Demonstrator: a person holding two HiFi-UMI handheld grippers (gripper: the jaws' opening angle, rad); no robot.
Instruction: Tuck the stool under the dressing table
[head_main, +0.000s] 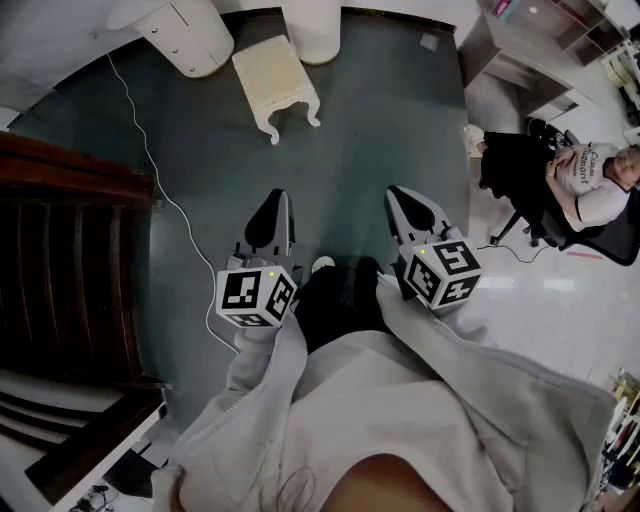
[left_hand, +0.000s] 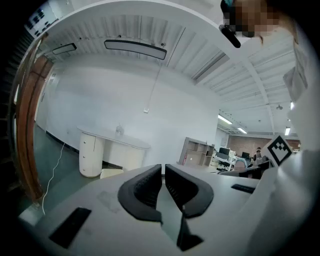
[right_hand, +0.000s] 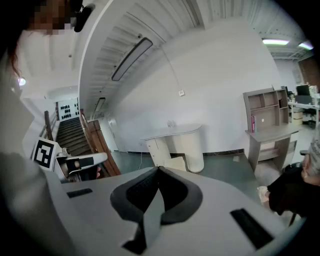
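Stool (head_main: 277, 82) stands before the dressing table (head_main: 182, 36); left claw (head_main: 272, 203) and right claw (head_main: 406, 197) pressed together, empty.

We see the stool (head_main: 275, 75) well ahead of our jaws, upright on the dark green floor (head_main: 380, 130); it is small and cream-white, with a rectangular textured seat and curved legs; it stands just in front of the dressing table (head_main: 185, 38), its seat showing clear of the tabletop; the dressing table is white, with a curved top on two rounded pedestals, beyond the stool and farther from our jaws.
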